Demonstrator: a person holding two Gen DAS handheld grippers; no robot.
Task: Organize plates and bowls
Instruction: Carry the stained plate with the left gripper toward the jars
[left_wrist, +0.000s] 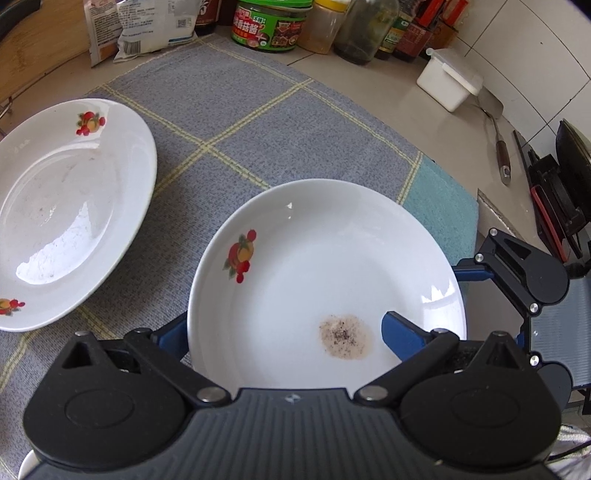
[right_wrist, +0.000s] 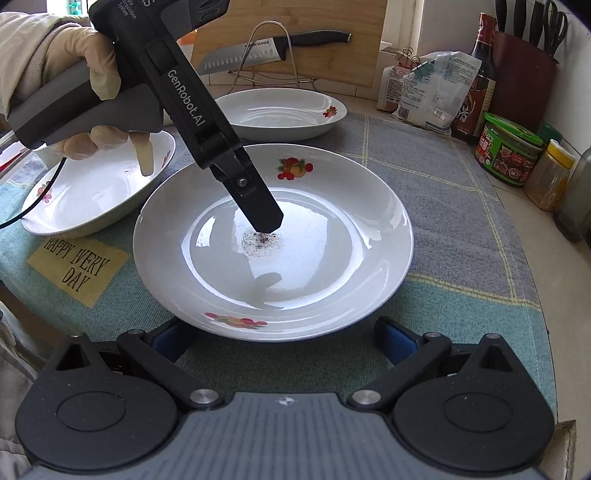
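The left gripper (right_wrist: 266, 226), its black arm printed "GenRobot.AI", points down into the speckled plate (right_wrist: 332, 206) at the centre of the right wrist view, fingertips at a patch of dark specks (right_wrist: 260, 242); its own camera shows the blue fingers spread wide, one below the plate's rim and one over its well. A gloved hand (right_wrist: 94, 92) holds its grey handle at upper left. The right gripper (right_wrist: 284, 343) sits at the plate's near rim with its blue fingers spread apart, holding nothing. The plate carries red-and-orange fruit decals and rests on a blue-grey checked cloth (right_wrist: 461, 229) with a yellow patch reading "HAPPY EVERY DAY" (right_wrist: 75, 269). A second plate (right_wrist: 85, 199) lies at left, a third (right_wrist: 280, 110) behind. Beyond that, a knife marked "SUPOR" (right_wrist: 255, 51) rests on a wire rack. A green-lidded jar (right_wrist: 511, 155) with Chinese lettering stands at right.
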